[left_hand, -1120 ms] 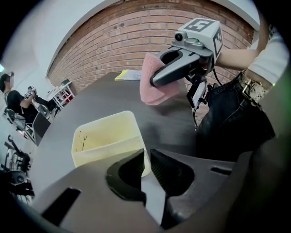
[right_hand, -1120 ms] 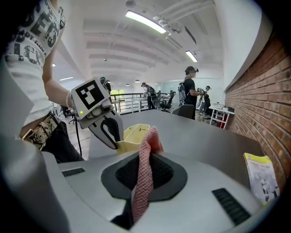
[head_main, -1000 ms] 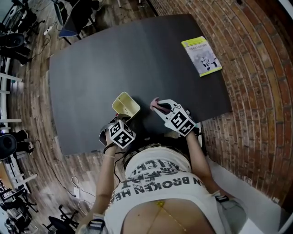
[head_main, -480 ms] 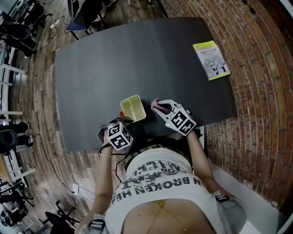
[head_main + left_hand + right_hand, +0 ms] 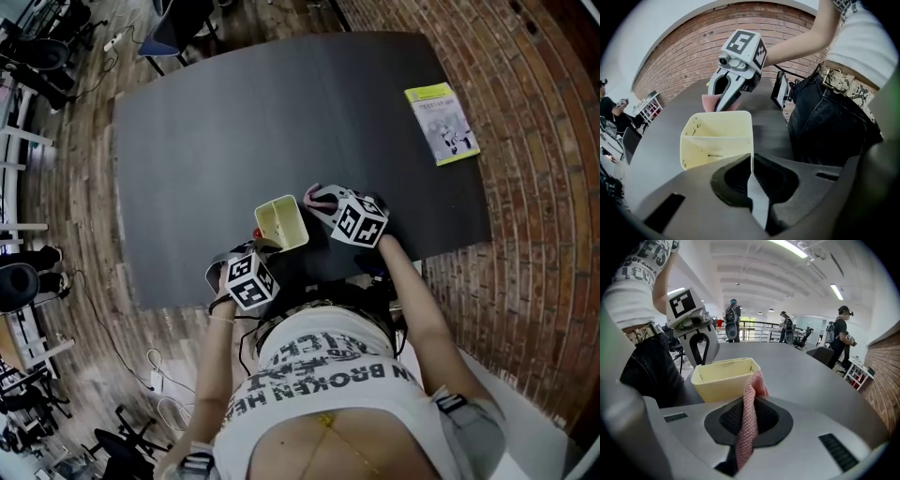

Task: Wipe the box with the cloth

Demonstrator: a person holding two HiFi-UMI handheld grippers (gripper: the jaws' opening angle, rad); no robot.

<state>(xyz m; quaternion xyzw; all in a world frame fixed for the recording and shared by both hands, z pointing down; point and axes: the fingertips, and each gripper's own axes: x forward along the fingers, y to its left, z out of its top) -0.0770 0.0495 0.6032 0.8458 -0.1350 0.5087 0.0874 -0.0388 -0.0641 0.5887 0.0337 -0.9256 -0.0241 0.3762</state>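
The left gripper's (image 5: 751,161) jaws are pinched on the thin near wall of the pale yellow box (image 5: 717,136), which sits just ahead of them on the table (image 5: 234,122). The right gripper's (image 5: 749,401) jaws are clamped on a fold of pink knit cloth (image 5: 757,380). Its free tip pokes out beyond them by the box's rim; touching or not, I cannot tell. The box looks like light, stiff plastic, likely to skid or tip under rubbing, so pinching a wall seems sensible. The cloth is limp and best held short.
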